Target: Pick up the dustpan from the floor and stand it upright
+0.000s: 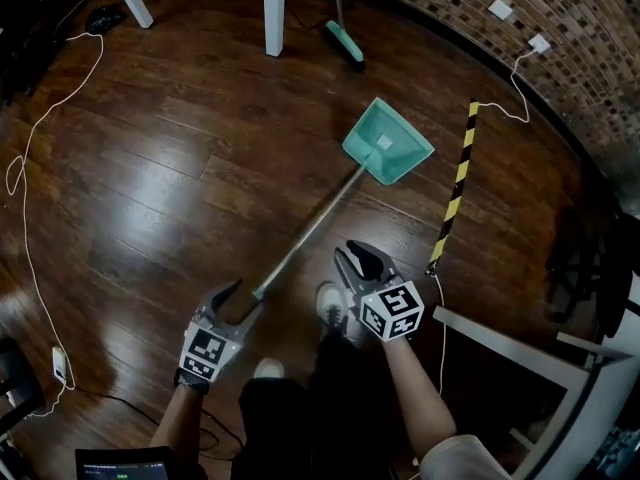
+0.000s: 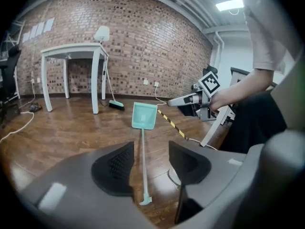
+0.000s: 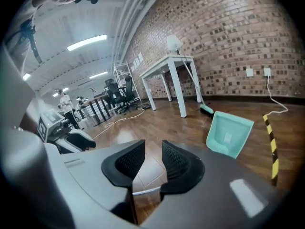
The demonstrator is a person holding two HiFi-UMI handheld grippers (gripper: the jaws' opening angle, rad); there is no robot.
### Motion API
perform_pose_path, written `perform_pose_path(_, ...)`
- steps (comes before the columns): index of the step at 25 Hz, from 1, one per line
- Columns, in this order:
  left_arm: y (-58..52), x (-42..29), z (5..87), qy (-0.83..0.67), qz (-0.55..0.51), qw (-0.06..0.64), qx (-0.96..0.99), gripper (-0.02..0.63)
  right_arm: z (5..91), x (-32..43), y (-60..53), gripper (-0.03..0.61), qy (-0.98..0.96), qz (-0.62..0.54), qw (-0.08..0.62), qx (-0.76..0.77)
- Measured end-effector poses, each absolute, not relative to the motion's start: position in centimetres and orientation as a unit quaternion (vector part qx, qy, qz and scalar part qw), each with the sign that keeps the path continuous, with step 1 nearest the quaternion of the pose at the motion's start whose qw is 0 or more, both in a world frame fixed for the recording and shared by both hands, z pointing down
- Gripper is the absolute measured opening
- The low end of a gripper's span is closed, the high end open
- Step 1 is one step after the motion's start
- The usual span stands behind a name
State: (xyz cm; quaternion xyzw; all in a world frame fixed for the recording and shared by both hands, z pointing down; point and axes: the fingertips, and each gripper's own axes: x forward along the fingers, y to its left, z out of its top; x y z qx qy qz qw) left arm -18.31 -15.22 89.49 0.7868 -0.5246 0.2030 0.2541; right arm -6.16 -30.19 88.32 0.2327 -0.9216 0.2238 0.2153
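Observation:
A teal dustpan (image 1: 388,144) lies flat on the wooden floor, and its long grey handle (image 1: 310,230) runs back toward me. My left gripper (image 1: 245,298) hangs low over the handle's teal end, open, not touching it. In the left gripper view (image 2: 151,149) the handle (image 2: 143,161) shows in the gap between the jaws, with the pan (image 2: 144,115) further off. My right gripper (image 1: 350,253) is open to the right of the handle with nothing between its jaws. The right gripper view (image 3: 153,147) shows bare floor in its gap and the pan (image 3: 228,133) to the right.
A teal broom (image 1: 345,40) leans by the white table legs (image 1: 274,13) at the back. A yellow-black strip (image 1: 455,188) lies right of the pan. A white cable (image 1: 30,168) loops along the left. A pale metal frame (image 1: 520,343) stands at the right. My shoe (image 1: 330,303) is near the handle end.

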Motion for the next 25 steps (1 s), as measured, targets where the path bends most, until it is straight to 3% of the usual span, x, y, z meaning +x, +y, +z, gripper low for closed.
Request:
perform_pose_path(4, -14.3, -18.5, 98.1, -0.514, 0.180, 0.274, 0.793, 0.221, 98.3, -6.8, -30.8, 0.177, -0.922, 0.231, 0.242, 0.197)
perform_pose_path(13, -9.6, -16.2, 113.7, -0.421, 0.233, 0.256, 0.839, 0.250, 115.3, -8.2, -31.7, 0.201, -0.909, 0.293, 0.239, 0.175)
perform_pose_path(19, -8.2, -15.3, 118.7, -0.388, 0.261, 0.232, 0.853, 0.275, 120.9, -9.8, -32.1, 0.229, -0.885, 0.383, 0.209, 0.166)
perform_pose_path(23, -8.6, -15.6, 120.0, -0.393, 0.262, 0.226, 0.852, 0.279, 122.0, -10.2, -33.6, 0.205, -0.863, 0.441, 0.180, 0.169)
perform_pose_path(25, -9.0, -16.1, 120.6, -0.401, 0.266, 0.222, 0.848, 0.279, 122.8, -10.2, -34.0, 0.255, -0.849, 0.471, 0.172, 0.165)
